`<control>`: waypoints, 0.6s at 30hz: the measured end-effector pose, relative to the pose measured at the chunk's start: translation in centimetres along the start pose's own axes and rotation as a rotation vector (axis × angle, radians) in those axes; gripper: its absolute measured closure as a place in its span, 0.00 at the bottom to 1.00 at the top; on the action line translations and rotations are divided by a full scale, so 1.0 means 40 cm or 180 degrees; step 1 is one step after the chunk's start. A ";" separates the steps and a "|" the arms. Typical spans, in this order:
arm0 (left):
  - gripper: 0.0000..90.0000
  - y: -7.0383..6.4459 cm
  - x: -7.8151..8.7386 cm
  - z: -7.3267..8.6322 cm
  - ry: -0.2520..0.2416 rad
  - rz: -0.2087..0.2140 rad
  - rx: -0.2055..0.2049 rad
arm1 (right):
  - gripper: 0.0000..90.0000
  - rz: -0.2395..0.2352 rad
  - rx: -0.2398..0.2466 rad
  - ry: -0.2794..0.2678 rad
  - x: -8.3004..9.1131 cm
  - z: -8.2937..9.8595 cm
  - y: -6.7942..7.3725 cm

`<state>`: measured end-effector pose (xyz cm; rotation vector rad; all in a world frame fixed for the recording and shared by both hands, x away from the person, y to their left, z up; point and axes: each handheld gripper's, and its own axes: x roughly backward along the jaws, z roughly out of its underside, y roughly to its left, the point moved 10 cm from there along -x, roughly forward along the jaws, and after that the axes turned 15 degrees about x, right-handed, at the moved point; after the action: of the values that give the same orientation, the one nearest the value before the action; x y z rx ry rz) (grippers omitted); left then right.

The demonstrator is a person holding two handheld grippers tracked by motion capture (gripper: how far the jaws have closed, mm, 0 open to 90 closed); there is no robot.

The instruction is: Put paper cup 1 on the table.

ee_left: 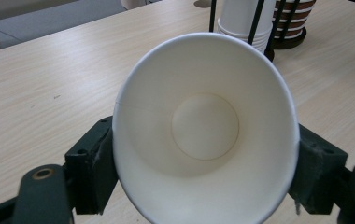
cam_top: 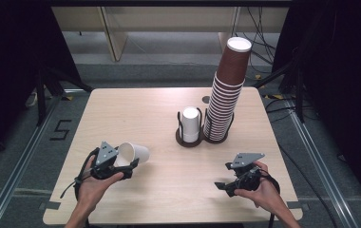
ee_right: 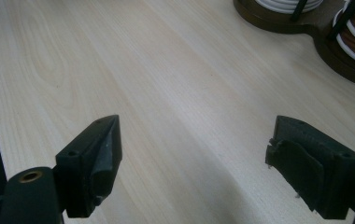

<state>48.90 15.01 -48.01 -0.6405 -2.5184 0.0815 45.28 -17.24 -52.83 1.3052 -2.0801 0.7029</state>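
- Your left gripper (cam_top: 130, 166) pinches a white paper cup (cam_top: 133, 153) at the near left of the table (cam_top: 136, 107); the cup lies on its side between the jaws, its open mouth turned back towards you and its base pointing towards the cup holder.
- In the left gripper view the white paper cup (ee_left: 206, 128) sits squeezed between the two black jaws, one pressing on each side of its wall, so the rim is drawn into an oval. You look straight down inside to the round bottom. The inside is plain white, with no print or logo that can be read.
- Your right gripper (cam_top: 222, 186) rests low over the near right of the table with its jaws spread wide apart and nothing between them. In the right gripper view only bare pale wood lies between the jaws.
- The dark cup holder (cam_top: 188, 140) stands past the middle of the table. Its left well holds a short stack of white cups (cam_top: 190, 123), upside down; its right well holds a tall stack of brown cups (cam_top: 226, 92), also upside down, leaning to the right as it rises.
- No brand or label can be read on either stack.
- On the floor to the left of the table, a dark marking (cam_top: 61, 129) reads as the figure 5.
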 end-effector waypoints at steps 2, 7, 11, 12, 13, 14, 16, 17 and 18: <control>0.24 0.003 -0.012 -0.011 0.0014 0.0012 -0.0039 | 0.20 0.0042 0.0031 -0.0002 0.003 0.001 -0.004; 0.24 0.010 -0.033 -0.021 0.0093 -0.0008 -0.0096 | 0.20 0.0040 -0.0006 0.0013 0.005 0.005 -0.003; 0.24 0.022 -0.049 -0.029 0.0148 -0.0081 -0.0093 | 0.20 0.0033 -0.0020 0.0012 0.007 0.008 -0.002; 0.24 0.027 -0.053 -0.034 0.0157 -0.0087 -0.0125 | 0.20 0.0016 -0.0041 0.0021 0.007 0.010 0.000; 0.24 0.027 -0.053 -0.034 0.0157 -0.0087 -0.0125 | 0.20 0.0016 -0.0041 0.0021 0.007 0.010 0.000; 0.24 0.034 -0.054 -0.035 0.0199 -0.0123 -0.0123 | 0.20 0.0015 -0.0079 0.0042 0.007 0.012 0.001; 0.24 0.044 -0.062 -0.043 0.0227 -0.0154 -0.0148 | 0.20 0.0009 -0.0072 0.0048 0.006 0.013 0.003; 0.24 0.060 -0.066 -0.049 0.0294 -0.0219 -0.0178 | 0.20 0.0006 0.0009 0.0039 0.004 0.012 0.000; 0.24 0.060 -0.066 -0.049 0.0294 -0.0219 -0.0178 | 0.20 0.0006 0.0009 0.0039 0.004 0.012 0.000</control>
<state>52.88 15.79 -48.06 -0.5659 -2.4581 -0.0426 45.13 -17.70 -53.05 1.2974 -2.0715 0.7131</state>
